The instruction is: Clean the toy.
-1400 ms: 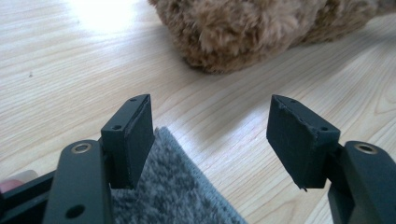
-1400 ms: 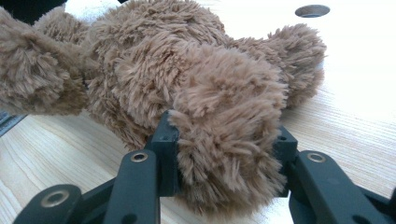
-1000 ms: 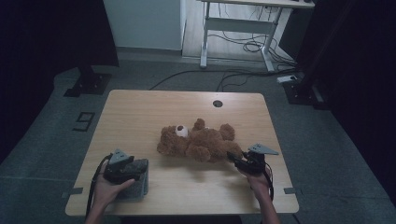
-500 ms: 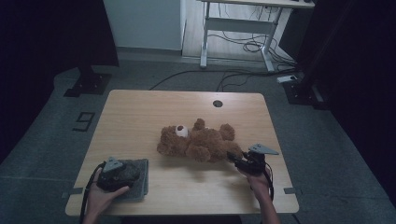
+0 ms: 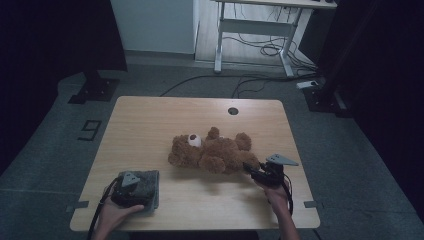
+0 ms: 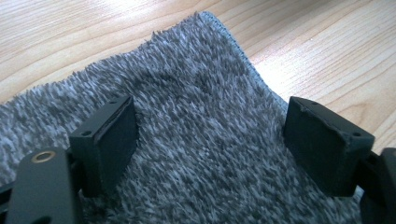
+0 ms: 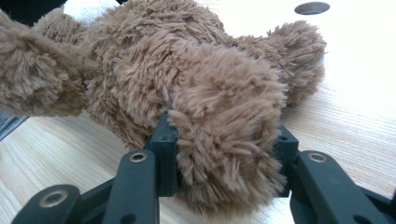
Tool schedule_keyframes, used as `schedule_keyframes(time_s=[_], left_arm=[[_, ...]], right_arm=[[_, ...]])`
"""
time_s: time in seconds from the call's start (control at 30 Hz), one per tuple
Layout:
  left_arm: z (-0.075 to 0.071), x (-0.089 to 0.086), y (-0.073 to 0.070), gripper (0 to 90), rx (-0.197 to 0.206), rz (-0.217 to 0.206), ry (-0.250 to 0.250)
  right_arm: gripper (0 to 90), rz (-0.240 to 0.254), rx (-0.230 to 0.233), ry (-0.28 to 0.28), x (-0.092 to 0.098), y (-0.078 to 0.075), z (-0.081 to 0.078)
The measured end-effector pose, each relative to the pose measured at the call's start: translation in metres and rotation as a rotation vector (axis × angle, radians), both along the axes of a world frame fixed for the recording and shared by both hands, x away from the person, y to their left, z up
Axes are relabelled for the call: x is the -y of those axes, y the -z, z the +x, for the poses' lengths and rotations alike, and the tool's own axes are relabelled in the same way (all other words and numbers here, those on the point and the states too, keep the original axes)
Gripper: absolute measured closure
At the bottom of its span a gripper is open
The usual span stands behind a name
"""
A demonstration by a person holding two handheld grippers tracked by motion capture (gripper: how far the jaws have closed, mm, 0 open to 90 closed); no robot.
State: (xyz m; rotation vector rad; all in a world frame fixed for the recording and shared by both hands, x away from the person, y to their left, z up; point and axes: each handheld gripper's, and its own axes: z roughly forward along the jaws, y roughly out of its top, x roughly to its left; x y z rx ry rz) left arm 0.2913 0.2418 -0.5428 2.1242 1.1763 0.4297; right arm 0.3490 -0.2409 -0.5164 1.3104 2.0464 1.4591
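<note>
Right gripper [image 7: 224,163] clamps the teddy bear's [image 5: 212,152] leg, pinning the bear mid-table; left gripper [image 6: 210,144], jaws wide and empty, sits on the grey fleece cloth [image 5: 145,185] left of the bear, seemingly to grab it.

My two tongs are black, with blocky matte pads on arms pinned by brass-ringed rivets. Left tongs [image 5: 131,189] and right tongs [image 5: 248,167] each carry a grey three-cornered plate and a trailing black cable.

The teddy bear [image 5: 214,152] lies mid-table [image 5: 150,120], with the folded cloth [image 5: 145,186] at its near-left corner.
</note>
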Motion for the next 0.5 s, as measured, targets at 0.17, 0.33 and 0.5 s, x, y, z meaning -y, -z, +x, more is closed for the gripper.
schedule_keyframes(time_s=[0.17,0.33,0.5], left_arm=[[-0.0006,0.0002,0.0021,22.4,0.025,0.011,0.014],[-0.0002,-0.0024,0.0024,40.9,0.051,-0.006,0.003],[-0.0002,-0.0021,0.002,56.2,0.066,-0.011,-0.001]], right_arm=[[58.0,-0.003,-0.001,0.002,-0.0002,-0.0002,0.0],[58.0,-0.005,-0.001,0.005,-0.0007,-0.0006,-0.0004],[58.0,-0.006,-0.001,0.005,-0.0007,-0.0006,-0.0003]])
